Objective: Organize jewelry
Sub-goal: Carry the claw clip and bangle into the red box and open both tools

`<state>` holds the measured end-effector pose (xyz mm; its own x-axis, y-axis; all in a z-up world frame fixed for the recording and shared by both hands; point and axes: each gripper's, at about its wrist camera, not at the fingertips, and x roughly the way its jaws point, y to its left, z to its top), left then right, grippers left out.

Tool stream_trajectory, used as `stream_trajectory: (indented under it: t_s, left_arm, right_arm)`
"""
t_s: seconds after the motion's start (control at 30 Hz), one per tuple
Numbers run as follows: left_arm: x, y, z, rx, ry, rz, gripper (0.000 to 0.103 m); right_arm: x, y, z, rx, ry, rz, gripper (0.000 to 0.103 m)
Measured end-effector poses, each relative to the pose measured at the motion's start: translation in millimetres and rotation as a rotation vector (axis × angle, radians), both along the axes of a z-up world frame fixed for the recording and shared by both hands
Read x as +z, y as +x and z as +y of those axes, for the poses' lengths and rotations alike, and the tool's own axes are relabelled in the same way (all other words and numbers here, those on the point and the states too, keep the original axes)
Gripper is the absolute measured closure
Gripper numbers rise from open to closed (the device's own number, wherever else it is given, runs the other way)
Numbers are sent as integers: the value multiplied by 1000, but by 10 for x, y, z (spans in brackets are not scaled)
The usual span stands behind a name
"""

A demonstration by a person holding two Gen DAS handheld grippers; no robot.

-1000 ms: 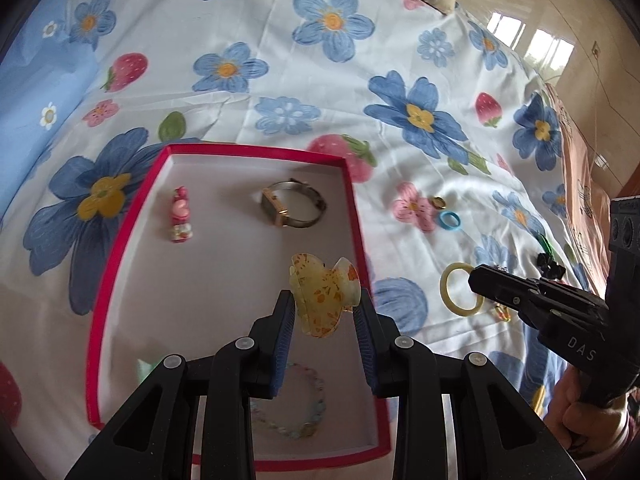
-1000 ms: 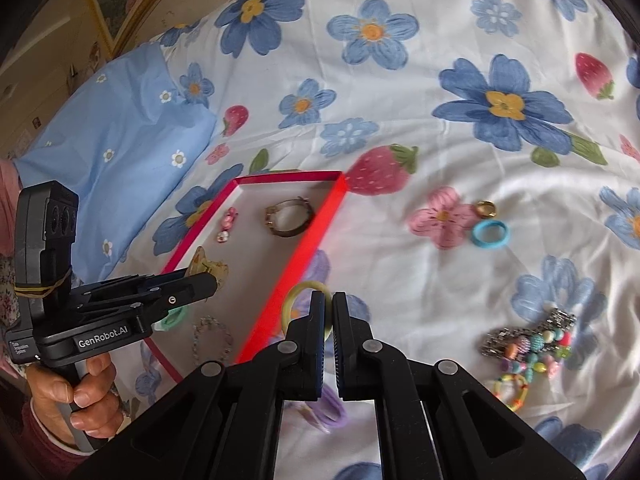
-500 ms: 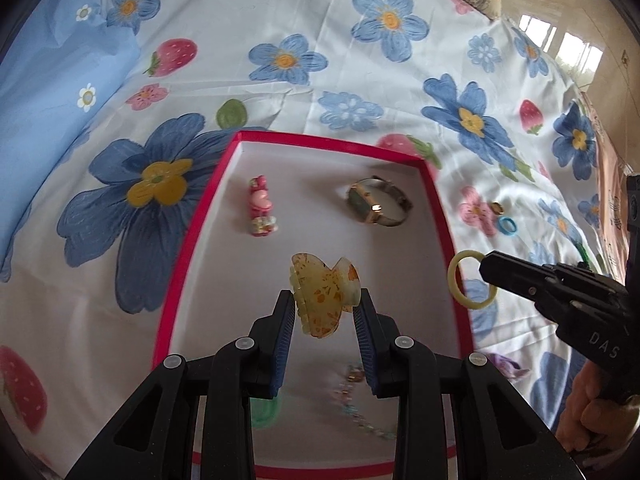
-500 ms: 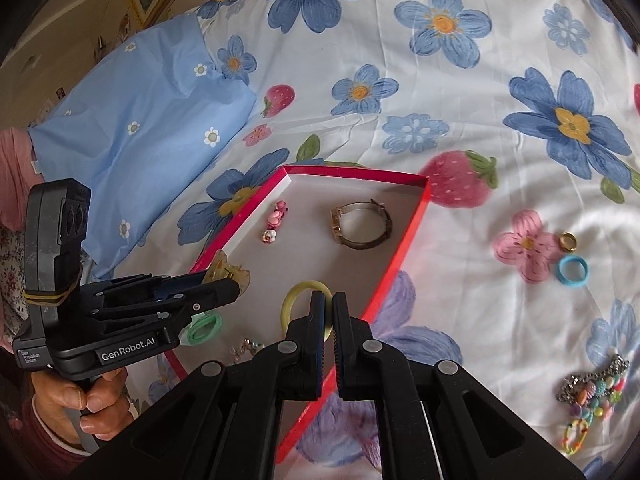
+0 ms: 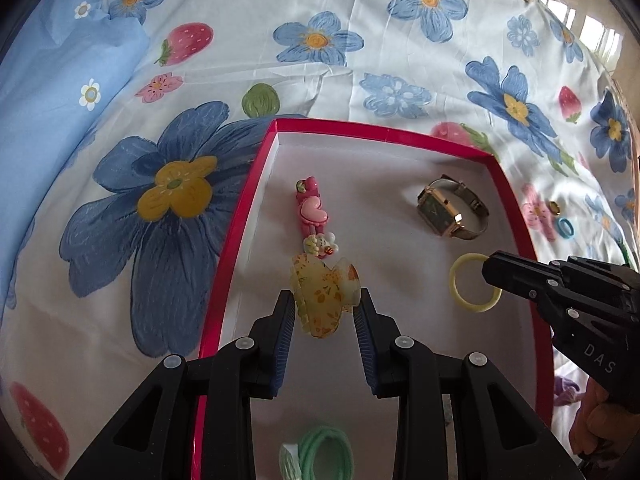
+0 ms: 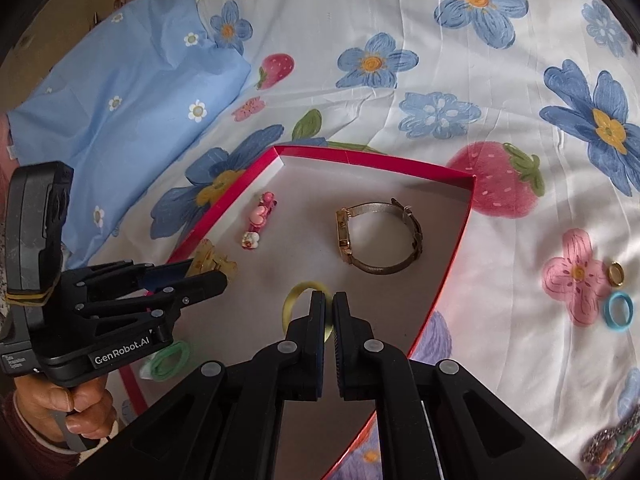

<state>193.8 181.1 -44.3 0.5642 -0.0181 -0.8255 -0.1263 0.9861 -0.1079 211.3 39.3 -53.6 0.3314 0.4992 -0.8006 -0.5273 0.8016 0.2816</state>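
Now, left wrist view: my left tongs (image 5: 325,314) are pinching the yellow hair claw (image 5: 323,294) over the red-rimmed tray (image 5: 236,236), just short of the pink clip (image 5: 313,216). The watch (image 5: 452,212) is lying toward the far right corner, and a green hair tie (image 5: 326,454) is sitting near me. Right wrist view: my right tongs (image 6: 329,308) are pressed together, gripping the yellow ring (image 6: 294,300) over the tray interior. A blue ring (image 6: 619,310) and gold ring (image 6: 616,273) are lying on the floral bedsheet (image 6: 500,80).
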Motion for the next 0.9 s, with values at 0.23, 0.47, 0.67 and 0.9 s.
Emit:
stream_trajectory:
  t_s: [0.23, 0.47, 0.67, 0.9]
  left_arm:
    - [-75, 90, -7, 2, 20, 3, 73]
    - [-128, 106, -25, 5, 28, 12, 73]
    - [-120, 101, -19, 15, 28, 15, 71]
    - [-53, -7, -9, 36, 6, 3, 55]
  right_arm:
    - [-114, 62, 23, 15, -26, 8, 97]
    - [-123, 65, 20, 22, -11, 18, 96]
    - [-97, 66, -7, 14, 18, 21, 93]
    - [9, 28, -105, -4, 59, 9, 73]
